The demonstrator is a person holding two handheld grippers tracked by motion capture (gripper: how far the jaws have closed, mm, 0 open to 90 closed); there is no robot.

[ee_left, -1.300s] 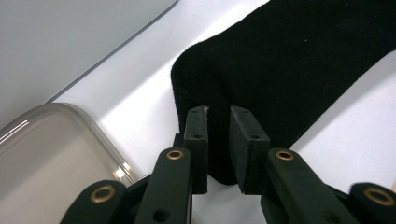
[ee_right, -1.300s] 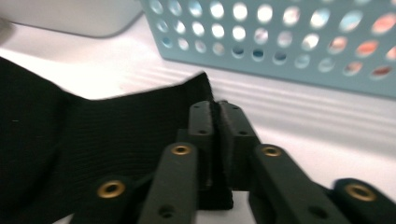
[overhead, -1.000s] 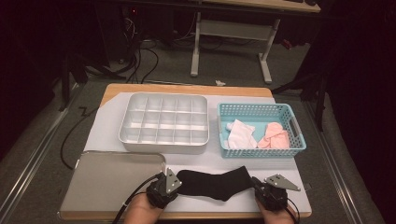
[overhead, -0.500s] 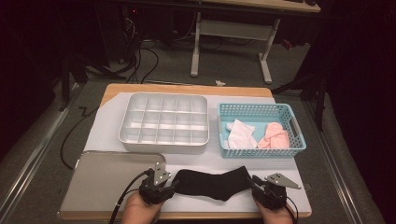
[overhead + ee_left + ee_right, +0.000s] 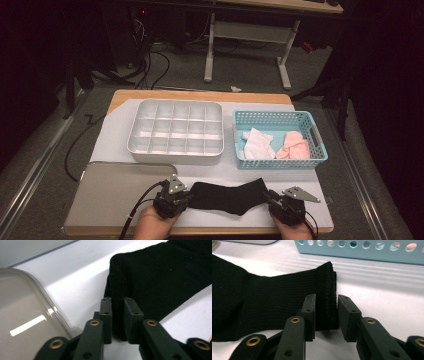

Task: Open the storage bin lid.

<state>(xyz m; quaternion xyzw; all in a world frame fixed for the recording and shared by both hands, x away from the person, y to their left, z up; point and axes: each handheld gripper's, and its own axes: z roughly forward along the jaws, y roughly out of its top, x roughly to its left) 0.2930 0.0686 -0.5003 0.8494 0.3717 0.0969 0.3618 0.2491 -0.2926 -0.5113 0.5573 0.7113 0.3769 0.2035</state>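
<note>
The white mat [image 5: 115, 145] covers most of the table top, with bare wood showing at its far edge. On it, toward ten o'clock from the table's middle, sits the grey divided organiser tray [image 5: 175, 132], its small compartments in rows. Just beside it at two o'clock stands the light-blue perforated basket [image 5: 280, 120], which holds a white sock [image 5: 258, 145] on its left and a pink sock [image 5: 294, 148] on its right, the two nearly touching. At eight o'clock, along the near left edge, lies the flat metal tray [image 5: 112, 195], whose rounded rim comes close to the left gripper's jaws in the left gripper view.

The black sock [image 5: 227, 196] lies flat on the mat at six o'clock, stretched sideways between the two grippers, near the table's front edge and in front of the organiser tray and the basket.

The left gripper [image 5: 172, 200] is at the sock's left end. In the left gripper view its jaws have just been closing, and they stand close together with the edge of the black sock [image 5: 160, 277] pinched between the pads.

The right gripper [image 5: 285, 205] is at the sock's right end, its ribbed cuff. In the right gripper view the cuff of the black sock [image 5: 287, 302] lies against the left pad, while a bright gap separates it from the right pad; the jaws have just been closing slightly, yet they appear not to clamp the cloth, though the angle makes this hard to judge.
</note>
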